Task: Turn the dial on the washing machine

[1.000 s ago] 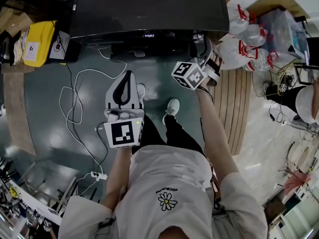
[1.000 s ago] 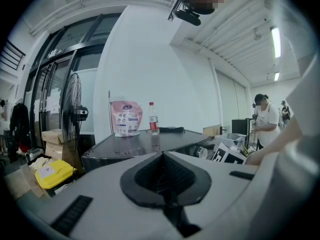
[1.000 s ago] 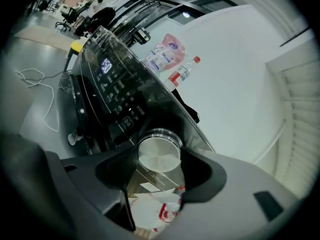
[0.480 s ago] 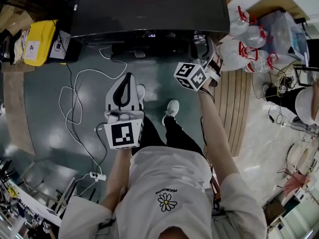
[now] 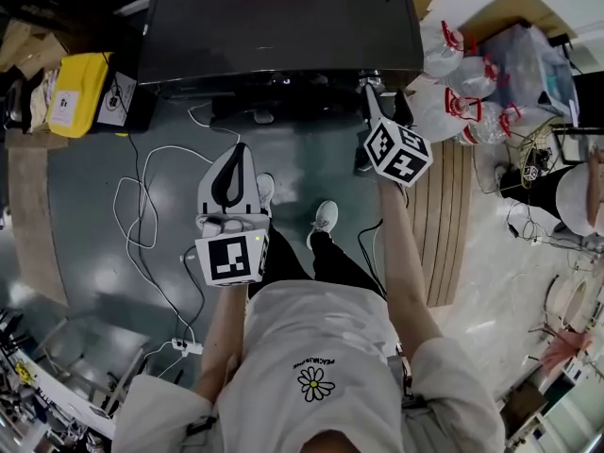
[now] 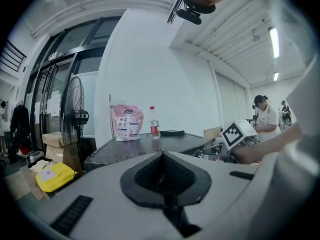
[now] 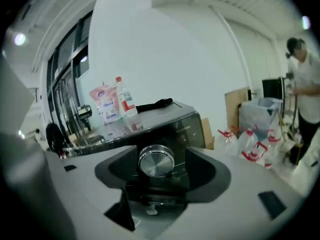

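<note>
The dark washing machine (image 5: 283, 26) fills the top of the head view. Its round silver dial (image 7: 156, 160) sits on the glossy front panel and shows in the right gripper view, framed between the two grey jaws. My right gripper (image 5: 370, 97) is up against the machine's front right corner. Its jaws stand wide, with a gap beside the dial on the right side. In the head view the dial is hidden behind that gripper. My left gripper (image 5: 238, 154) hangs lower, away from the machine over the floor, with its dark pads (image 6: 162, 171) closed together on nothing.
A pink pouch (image 6: 127, 123) and a bottle (image 6: 154, 122) stand on the machine's top. A yellow box (image 5: 75, 97) lies at the left and white cables (image 5: 142, 206) trail over the floor. Bags of plastic bottles (image 5: 462, 74) and wooden boards (image 5: 444, 215) are at the right.
The right gripper has shifted to the right and turned, so its marker cube now faces differently. The left gripper has stayed in place.
</note>
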Motion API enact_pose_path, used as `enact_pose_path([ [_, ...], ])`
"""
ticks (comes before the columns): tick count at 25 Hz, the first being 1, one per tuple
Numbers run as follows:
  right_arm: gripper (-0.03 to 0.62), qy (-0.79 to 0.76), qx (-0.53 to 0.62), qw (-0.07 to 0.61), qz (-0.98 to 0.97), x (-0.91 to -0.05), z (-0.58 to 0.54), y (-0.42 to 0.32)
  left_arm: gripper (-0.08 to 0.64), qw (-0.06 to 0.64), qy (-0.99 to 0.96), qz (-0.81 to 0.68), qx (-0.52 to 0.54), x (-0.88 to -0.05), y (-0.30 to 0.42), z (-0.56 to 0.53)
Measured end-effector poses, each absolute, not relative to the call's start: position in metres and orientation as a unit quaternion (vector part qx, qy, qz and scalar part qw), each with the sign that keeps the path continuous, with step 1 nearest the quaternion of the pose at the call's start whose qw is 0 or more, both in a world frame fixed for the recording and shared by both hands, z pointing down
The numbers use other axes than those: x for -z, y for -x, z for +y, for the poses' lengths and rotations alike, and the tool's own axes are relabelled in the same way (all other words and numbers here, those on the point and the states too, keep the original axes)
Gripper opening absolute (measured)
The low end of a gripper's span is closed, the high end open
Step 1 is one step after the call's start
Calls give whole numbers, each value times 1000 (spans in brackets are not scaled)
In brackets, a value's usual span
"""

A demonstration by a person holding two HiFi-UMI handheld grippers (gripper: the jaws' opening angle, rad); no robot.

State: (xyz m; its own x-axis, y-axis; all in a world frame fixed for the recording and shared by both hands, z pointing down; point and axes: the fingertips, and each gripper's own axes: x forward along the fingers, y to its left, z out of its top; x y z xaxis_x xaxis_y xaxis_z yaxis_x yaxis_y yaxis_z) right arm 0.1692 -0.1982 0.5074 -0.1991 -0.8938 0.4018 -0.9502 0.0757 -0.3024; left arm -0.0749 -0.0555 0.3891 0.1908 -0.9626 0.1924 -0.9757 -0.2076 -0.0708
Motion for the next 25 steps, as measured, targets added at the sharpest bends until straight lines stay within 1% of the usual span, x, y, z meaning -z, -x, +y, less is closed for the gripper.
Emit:
enact_pose_path([
  [4,284,-595,-384,-56,-703,-514,-201,-176,-2,38,-770,-629,-96,-390,74,-53],
  [7,284,-566,-451,-109,-682,-524,-201,-174,-2,41,-768,-632,-98,-391,75,-50],
  [15,284,-534,-496,-146,-669,-536,-204,-163,-2,42,-761,-639,-102,-395,82,-47],
  [21,282,-528,-496,-152,-673,-539,-208,-160,-2,44,-758,-642,-104,-396,86,-48],
  [25,262,-532,-486,-144,-678,-540,-208,-161,-2,46,-756,-644,-105,-397,90,-48],
])
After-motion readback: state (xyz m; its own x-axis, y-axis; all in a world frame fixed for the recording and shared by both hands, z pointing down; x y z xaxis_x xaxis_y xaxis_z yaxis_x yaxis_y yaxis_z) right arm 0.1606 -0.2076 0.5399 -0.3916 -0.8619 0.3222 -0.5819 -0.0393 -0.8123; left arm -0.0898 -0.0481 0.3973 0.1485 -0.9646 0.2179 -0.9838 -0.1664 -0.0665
